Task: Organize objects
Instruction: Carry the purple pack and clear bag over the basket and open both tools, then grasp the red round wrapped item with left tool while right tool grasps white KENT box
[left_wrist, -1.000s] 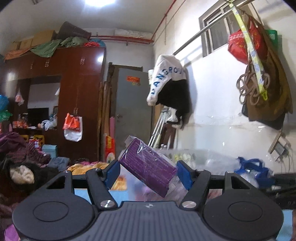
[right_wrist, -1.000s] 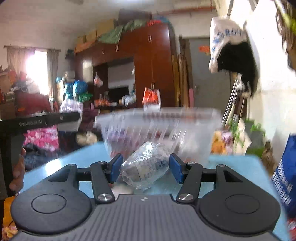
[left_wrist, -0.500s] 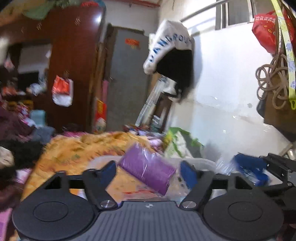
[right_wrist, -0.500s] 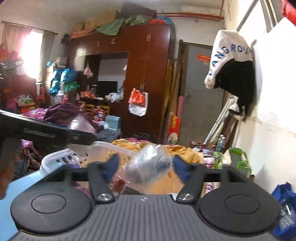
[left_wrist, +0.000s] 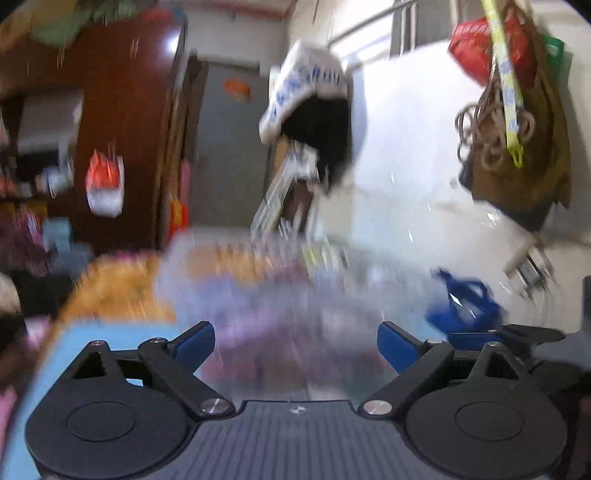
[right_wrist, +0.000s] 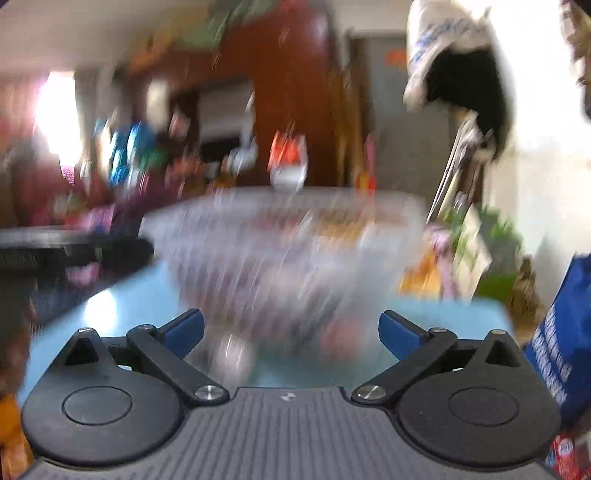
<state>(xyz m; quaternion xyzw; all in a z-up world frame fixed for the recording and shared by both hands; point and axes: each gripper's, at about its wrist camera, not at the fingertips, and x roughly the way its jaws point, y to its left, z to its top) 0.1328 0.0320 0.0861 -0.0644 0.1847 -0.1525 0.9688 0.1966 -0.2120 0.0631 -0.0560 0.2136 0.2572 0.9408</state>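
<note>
Right wrist view: right gripper (right_wrist: 291, 334) jaws opening, nothing between; blurred clear basket (right_wrist: 284, 251) just ahead. Left gripper (left_wrist: 295, 345) likewise opening, empty.

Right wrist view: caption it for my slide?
Right tongs opening, nothing between them, facing a blurred clear plastic bin on the blue table.

Clear plastic basket (right_wrist: 284, 236), heavily blurred, upright on the far part of the light-blue table (right_wrist: 122, 306), holding purple and reddish contents too smeared to identify; same basket (left_wrist: 258, 280) seen through left view.
</note>
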